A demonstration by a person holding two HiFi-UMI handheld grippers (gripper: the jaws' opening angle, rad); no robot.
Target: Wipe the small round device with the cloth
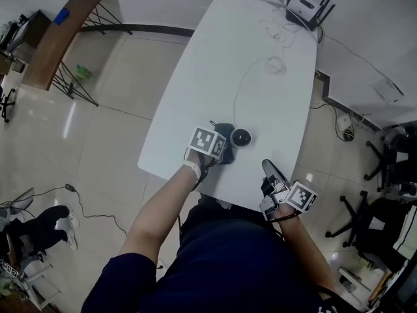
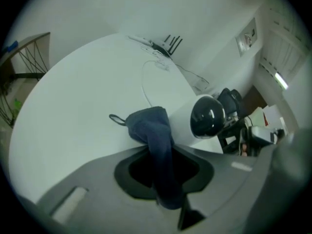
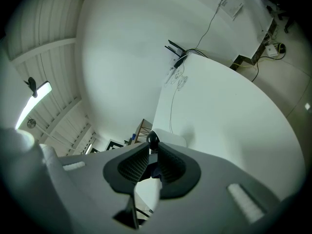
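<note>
The left gripper (image 1: pixel 219 150) is low over the table (image 1: pixel 215 77) in the head view, with its cloth (image 1: pixel 225 133) touching or just beside the small round device (image 1: pixel 241 137). The gripper's marker cube covers the contact, so I cannot tell which. The right gripper (image 1: pixel 269 170) sits well apart at the near edge, probably keeping clear.

The left gripper view shows the jaws clamped on the dark cloth, with a bunched end sticking forward (likely left free as the wiping pad). The device's black dome is just to its right.

In the right gripper view the jaws are nearly together with a thin slit between them and nothing gripped. The device appears small beyond them, partly hidden.
</note>
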